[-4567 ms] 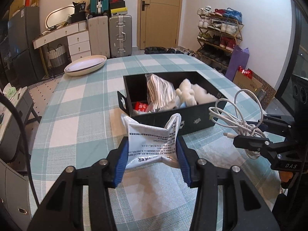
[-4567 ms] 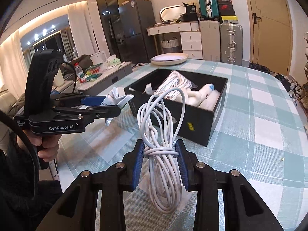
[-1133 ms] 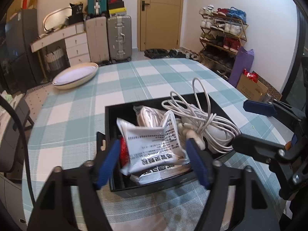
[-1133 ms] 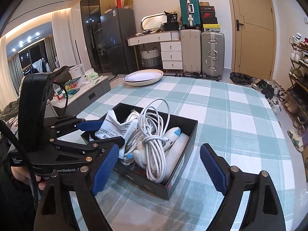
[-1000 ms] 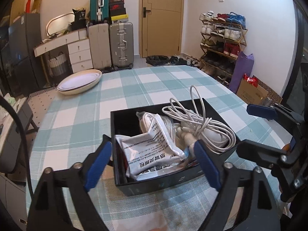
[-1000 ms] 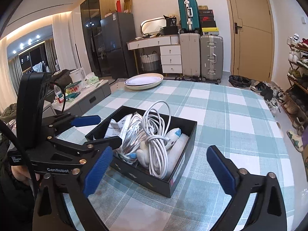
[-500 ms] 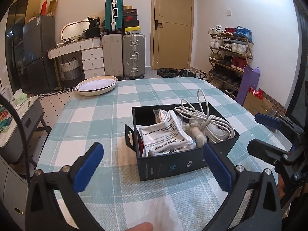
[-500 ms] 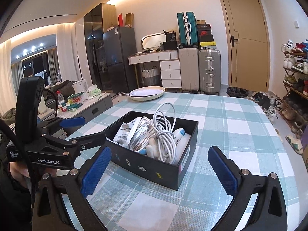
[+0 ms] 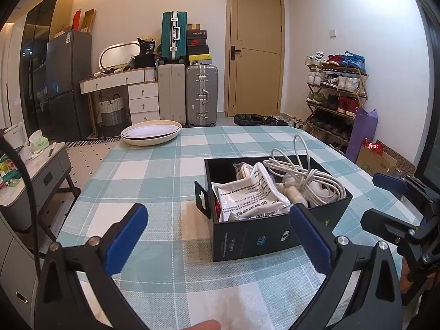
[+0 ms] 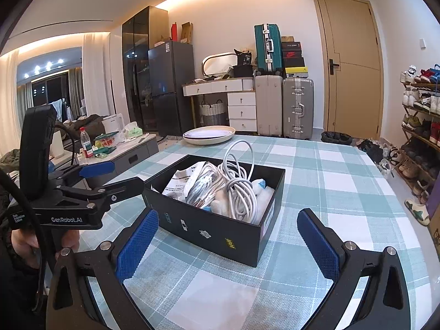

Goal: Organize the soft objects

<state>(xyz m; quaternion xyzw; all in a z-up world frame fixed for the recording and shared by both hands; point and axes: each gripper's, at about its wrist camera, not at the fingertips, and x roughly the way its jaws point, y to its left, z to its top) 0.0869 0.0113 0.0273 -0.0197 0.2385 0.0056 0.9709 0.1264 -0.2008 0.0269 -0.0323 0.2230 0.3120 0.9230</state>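
We hold both sets of tongs spread wide and empty above the desk [image 9: 154, 165]: the left tongs [image 9: 217, 236] face the near wall of the black box [image 9: 264, 236], and the right tongs [image 10: 227, 240] face it from the other side. The soft things lie inside the box, which stands on the checked cloth toward the desk's right edge as the left camera sees it.

What could go wrong, in our judgement: one loop of the white cable [image 10: 239, 181] stands up above the rim, so a passing finger could snag it and drag the bundle out, or tip the light box. The white packet [image 9: 247, 195] sits high against the near wall and may slide over if the box is nudged.

We count one box, one printed packet, one loose cable coil and one tighter wound bundle [image 10: 205, 183] beside it, plus white plush or fabric underneath, too buried to count. One stack of plates [image 9: 151, 135] rests at the far left corner.
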